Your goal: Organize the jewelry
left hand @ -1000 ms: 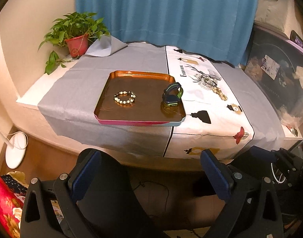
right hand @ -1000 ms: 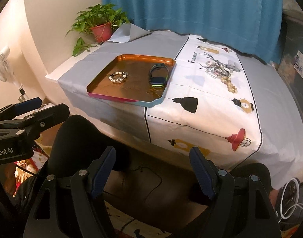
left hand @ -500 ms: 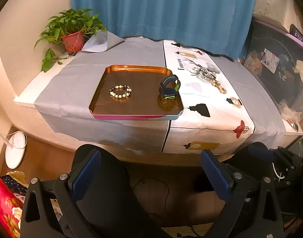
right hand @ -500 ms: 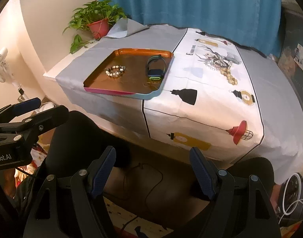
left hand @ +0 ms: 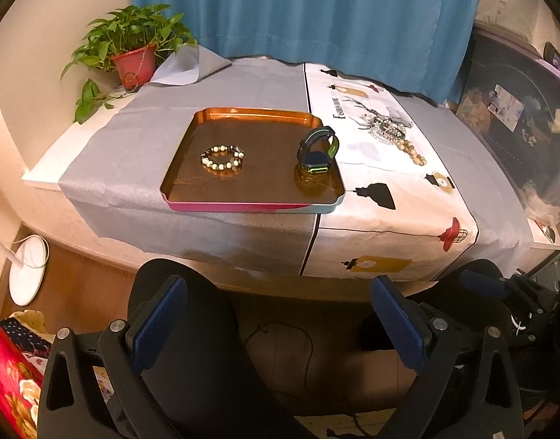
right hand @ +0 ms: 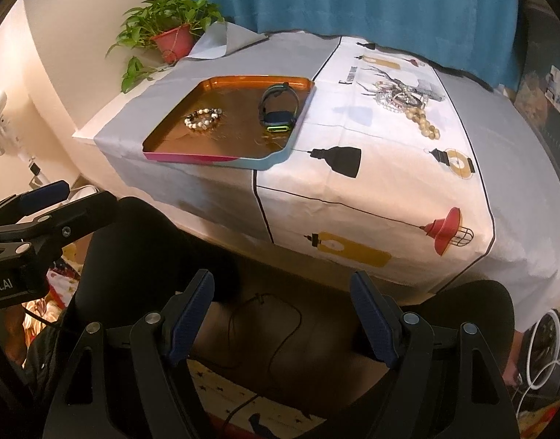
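Observation:
An orange tray (left hand: 185, 168) (right hand: 163, 135) lies on the cloth-covered table. On it rest a beaded bracelet (left hand: 221, 158) (right hand: 204, 117) and a dark watch with green trim (left hand: 317, 150) (right hand: 279, 109). To the tray's right, on the white printed cloth, a tangle of silvery jewelry (left hand: 384, 128) (right hand: 399, 97) lies with a strand of large cream beads (left hand: 411, 150) (right hand: 423, 124). My left gripper (left hand: 278, 323) and right gripper (right hand: 282, 320) both hang open and empty below the table's front edge, well short of the jewelry. The left gripper also shows in the right wrist view, at the left edge (right hand: 42, 201).
A potted plant (left hand: 133, 55) (right hand: 172, 34) stands at the table's back left corner before a blue curtain (left hand: 298, 11). A person's dark-clad knees (left hand: 192, 329) sit below the grippers. A white fan base (left hand: 27, 267) rests on the floor at left; dark shelving (left hand: 518, 117) at right.
Both views have drawn back and sunk slightly, so the table sits a little farther off. Nothing on the table has moved; both grippers stay open.

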The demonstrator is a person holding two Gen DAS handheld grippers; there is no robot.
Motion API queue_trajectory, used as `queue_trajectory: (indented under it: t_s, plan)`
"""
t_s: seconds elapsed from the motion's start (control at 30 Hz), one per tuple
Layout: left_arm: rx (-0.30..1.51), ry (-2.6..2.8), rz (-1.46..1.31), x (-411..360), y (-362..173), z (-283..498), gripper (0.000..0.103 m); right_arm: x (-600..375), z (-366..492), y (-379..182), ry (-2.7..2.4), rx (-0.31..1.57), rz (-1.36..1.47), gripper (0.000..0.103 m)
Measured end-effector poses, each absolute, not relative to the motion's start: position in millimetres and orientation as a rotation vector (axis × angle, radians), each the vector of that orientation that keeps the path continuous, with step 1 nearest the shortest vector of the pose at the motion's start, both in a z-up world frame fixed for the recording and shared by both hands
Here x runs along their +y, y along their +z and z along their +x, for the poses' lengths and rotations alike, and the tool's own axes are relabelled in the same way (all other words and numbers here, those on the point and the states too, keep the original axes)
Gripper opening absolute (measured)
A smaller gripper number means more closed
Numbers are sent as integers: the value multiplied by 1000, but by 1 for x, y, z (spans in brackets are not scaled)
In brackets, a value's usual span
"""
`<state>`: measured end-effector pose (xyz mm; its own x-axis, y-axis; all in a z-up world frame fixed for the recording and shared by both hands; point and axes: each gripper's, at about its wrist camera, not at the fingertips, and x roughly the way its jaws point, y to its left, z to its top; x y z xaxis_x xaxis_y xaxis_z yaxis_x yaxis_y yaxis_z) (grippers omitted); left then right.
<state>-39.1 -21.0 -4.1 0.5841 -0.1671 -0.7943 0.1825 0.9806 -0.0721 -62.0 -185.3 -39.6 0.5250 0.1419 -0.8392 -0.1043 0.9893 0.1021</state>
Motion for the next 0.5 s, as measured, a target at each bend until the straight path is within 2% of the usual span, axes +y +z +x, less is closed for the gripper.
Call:
queue_trajectory:
  t_s: [0.5]
  plan:
    - [977,-193,39,-28,-22,-15,99,-229,-33,-58,43,1036,128,77]
